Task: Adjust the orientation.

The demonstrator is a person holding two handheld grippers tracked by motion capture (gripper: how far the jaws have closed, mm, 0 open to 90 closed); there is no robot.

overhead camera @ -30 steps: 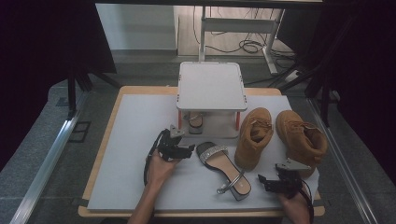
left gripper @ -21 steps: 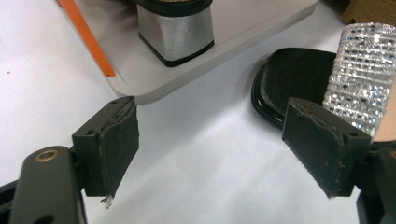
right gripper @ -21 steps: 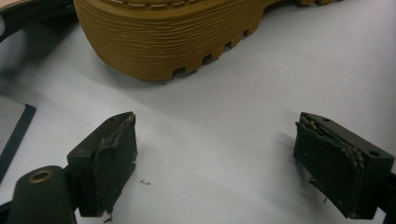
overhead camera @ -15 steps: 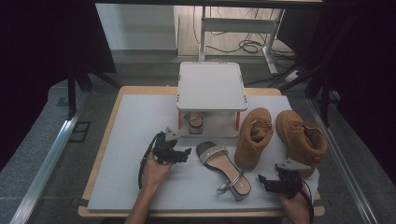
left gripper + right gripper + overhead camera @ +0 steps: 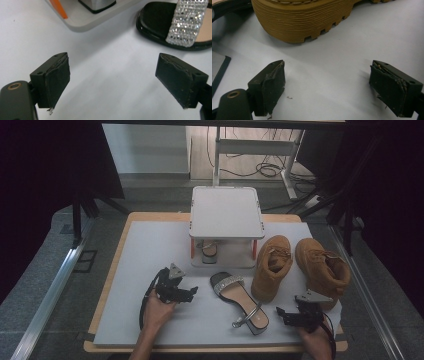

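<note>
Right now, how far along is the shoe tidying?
One sandal already sits under the rack. The left gripper, jaws just opened and empty, is beside the second sandal; the right gripper waits open. That sandal and both boots are left on the table.

On the white table top [image 5: 150, 250] a black sandal [image 5: 239, 300] with a glittery strap lies near the middle, its heel toward the person. Just right of it stand 2 tan boots [image 5: 272, 267] [image 5: 324, 270] (side by side, toes away from the person). Behind the sandal is a small white stand [image 5: 226, 212] with orange legs, another shoe [image 5: 209, 251] tucked under it. The left gripper [image 5: 187, 292] rests left of the sandal, jaws apart and just opened wider, nothing between them. The right gripper [image 5: 286, 316] sits at the near right corner, below the boots.
</note>
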